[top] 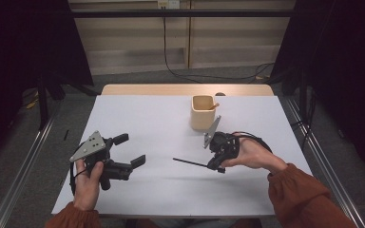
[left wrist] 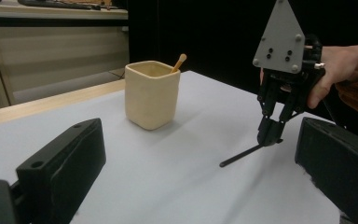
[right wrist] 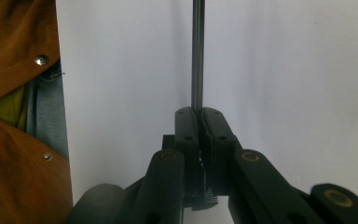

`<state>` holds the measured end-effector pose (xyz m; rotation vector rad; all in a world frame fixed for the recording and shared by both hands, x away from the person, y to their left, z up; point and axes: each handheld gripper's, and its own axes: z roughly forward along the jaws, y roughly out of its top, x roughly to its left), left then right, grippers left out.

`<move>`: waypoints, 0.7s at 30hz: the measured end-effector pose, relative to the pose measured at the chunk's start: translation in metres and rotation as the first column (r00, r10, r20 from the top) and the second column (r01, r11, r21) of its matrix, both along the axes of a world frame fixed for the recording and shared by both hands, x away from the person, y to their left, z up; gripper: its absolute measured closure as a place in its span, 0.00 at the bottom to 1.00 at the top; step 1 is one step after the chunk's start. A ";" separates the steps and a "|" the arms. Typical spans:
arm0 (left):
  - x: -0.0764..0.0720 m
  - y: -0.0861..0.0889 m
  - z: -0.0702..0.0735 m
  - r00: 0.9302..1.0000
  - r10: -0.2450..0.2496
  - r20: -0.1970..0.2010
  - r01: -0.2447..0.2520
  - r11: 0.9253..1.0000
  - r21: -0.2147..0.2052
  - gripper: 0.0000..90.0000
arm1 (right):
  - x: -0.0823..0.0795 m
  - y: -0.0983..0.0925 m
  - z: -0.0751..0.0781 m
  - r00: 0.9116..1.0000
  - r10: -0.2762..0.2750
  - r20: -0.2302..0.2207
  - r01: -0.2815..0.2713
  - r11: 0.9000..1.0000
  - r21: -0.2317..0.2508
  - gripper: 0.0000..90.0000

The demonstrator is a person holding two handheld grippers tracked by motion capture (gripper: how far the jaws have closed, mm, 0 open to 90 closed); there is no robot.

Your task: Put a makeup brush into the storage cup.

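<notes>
My right gripper (top: pixel 217 166) is shut on a thin black stick (top: pixel 190 162) and holds one end of it low over the white table (top: pixel 171 190). The stick (right wrist: pixel 197 51) runs straight out from between the pressed jaws; its far tip slants down to the table surface (left wrist: pixel 235 158). My left gripper (top: pixel 132 149) hovers at the left of the table, open, with nothing between its jaws. A cream square cup (top: pixel 203 112) stands behind the right gripper, with a wooden stick (left wrist: pixel 179 62) leaning inside it. The right gripper (left wrist: pixel 270 136) is also seen past my left jaws.
The table's wooden back edge (top: pixel 185 89) lies behind the cup. Metal rails (top: pixel 24 166) run along both sides of the table. An orange sleeve (right wrist: pixel 14 154) and blue fabric (right wrist: pixel 49 112) lie beyond the table's near edge.
</notes>
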<state>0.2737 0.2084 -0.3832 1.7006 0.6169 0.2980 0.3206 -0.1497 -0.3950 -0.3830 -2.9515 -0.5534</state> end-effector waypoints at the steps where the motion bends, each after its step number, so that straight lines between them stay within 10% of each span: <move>1: 0.001 -0.001 0.000 1.000 -0.004 -0.003 0.004 1.000 0.002 0.02 | 0.000 0.000 0.000 1.000 -0.005 -0.002 0.005 1.000 -0.003 0.95; 21: 0.019 -0.029 0.005 0.987 -0.132 -0.087 0.144 0.979 0.143 0.03 | 0.002 0.003 -0.001 1.000 0.006 -0.005 -0.006 1.000 -0.010 0.95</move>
